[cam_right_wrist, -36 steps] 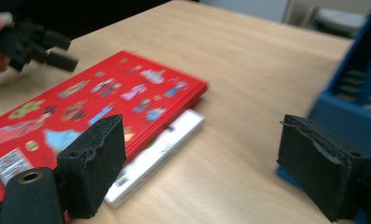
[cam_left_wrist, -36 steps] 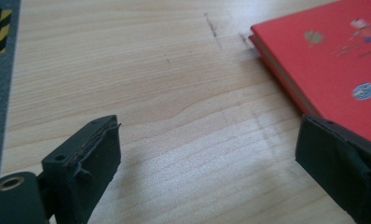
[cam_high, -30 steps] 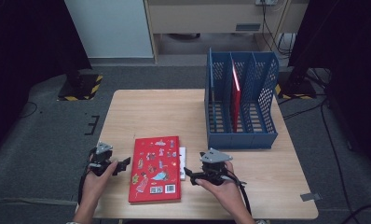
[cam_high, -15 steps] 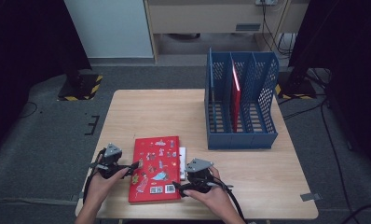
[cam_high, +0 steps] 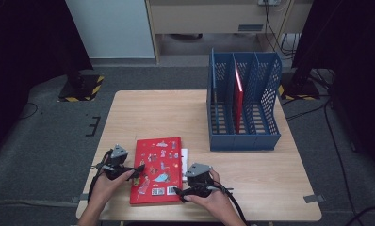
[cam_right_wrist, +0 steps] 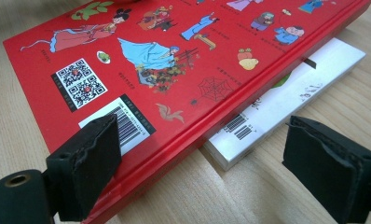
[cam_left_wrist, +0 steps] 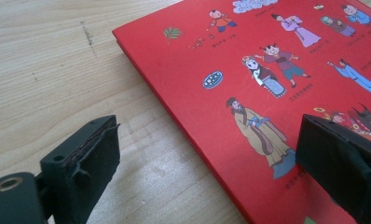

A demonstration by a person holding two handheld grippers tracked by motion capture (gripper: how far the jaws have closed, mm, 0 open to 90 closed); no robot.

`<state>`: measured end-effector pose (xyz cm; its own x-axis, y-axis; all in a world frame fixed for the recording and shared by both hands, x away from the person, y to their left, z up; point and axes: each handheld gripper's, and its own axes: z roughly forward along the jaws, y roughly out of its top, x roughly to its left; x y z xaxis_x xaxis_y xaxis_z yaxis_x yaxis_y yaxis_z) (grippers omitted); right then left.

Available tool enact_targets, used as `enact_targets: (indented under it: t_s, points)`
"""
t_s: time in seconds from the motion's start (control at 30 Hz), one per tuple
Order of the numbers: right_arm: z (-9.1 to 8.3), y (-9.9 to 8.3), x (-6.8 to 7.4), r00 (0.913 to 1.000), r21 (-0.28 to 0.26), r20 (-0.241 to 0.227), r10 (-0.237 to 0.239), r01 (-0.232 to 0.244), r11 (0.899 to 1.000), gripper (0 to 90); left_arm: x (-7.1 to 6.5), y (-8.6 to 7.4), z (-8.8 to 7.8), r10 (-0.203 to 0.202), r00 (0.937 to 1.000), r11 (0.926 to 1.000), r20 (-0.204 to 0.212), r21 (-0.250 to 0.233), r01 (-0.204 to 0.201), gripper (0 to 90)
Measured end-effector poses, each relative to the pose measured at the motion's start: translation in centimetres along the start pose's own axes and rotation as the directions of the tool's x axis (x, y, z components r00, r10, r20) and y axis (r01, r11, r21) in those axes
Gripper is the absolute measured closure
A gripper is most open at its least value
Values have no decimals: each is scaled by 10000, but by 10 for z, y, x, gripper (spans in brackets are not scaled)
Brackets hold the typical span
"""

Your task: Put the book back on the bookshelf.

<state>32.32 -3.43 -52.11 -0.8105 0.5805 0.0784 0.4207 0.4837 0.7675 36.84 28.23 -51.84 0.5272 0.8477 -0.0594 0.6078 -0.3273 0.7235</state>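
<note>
The red picture book (cam_high: pixel 158 169) lies flat on the bench (cam_high: pixel 143 113) atop a thin white book (cam_right_wrist: pixel 286 100), flanked by the left claw (cam_high: pixel 134 170), whose jaws have just been opening, and the gaping, empty right claw (cam_high: pixel 178 192), apparently to grab opposite edges.

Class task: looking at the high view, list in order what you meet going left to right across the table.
left gripper → red book → right gripper → blue file rack
</note>
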Motion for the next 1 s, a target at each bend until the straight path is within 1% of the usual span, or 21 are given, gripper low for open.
enact_targets:
  t_s: [0.1, 0.23, 0.3, 0.33, 0.4, 0.47, 0.57, 0.63, 0.8, 0.9, 1.0]
  points:
    - [1, 0, -1, 10000, 2, -46, 58, -58, 10000, 118, 0, 0, 1, 13, 10000, 10000, 50, -29, -13, 49]
    - [2, -2, -1, 9999, 31, -71, 108, -108, 9999, 119, 0, 1, 3, -19, 9998, 9999, 214, -132, 22, 34]
    - [3, -3, -1, 10000, 133, -79, 45, -44, 9999, 120, 0, 2, 2, -114, 9992, 9993, 375, -339, 126, 23]
    - [4, -4, 0, 10000, 193, -38, -1, 2, 9998, 119, 0, 2, 2, -151, 9992, 9991, 381, -397, 166, 15]
    - [4, -4, -1, 10000, 157, -69, 68, -67, 9999, 119, 0, 2, 3, -38, 9997, 9996, 256, -274, 45, 32]
    - [3, -3, -1, 9999, 87, -112, 128, -127, 9999, 118, 0, 2, 4, 0, 9993, 9998, 379, -209, 7, 29]
    - [5, -4, -2, 9997, 215, -126, 229, -226, 9995, 119, -1, 3, 5, -104, 9977, 9990, 671, -418, 133, 15]
    - [5, -4, -2, 9996, 189, -118, 252, -250, 9995, 119, -1, 4, 6, 4, 9978, 9994, 661, -335, 18, 24]
    - [5, -4, -2, 9997, 196, -139, 223, -220, 9996, 121, -3, 4, 12, -127, 9918, 9994, 1269, -301, 167, 16]
    - [5, -4, -2, 9995, 198, -178, 243, -240, 9995, 121, -4, 5, 15, -119, 9896, 9994, 1436, -308, 165, 5]
    - [5, -4, -2, 9994, 210, -205, 279, -274, 9994, 122, -3, 5, 17, -238, 9878, 9991, 1540, -298, 287, 0]
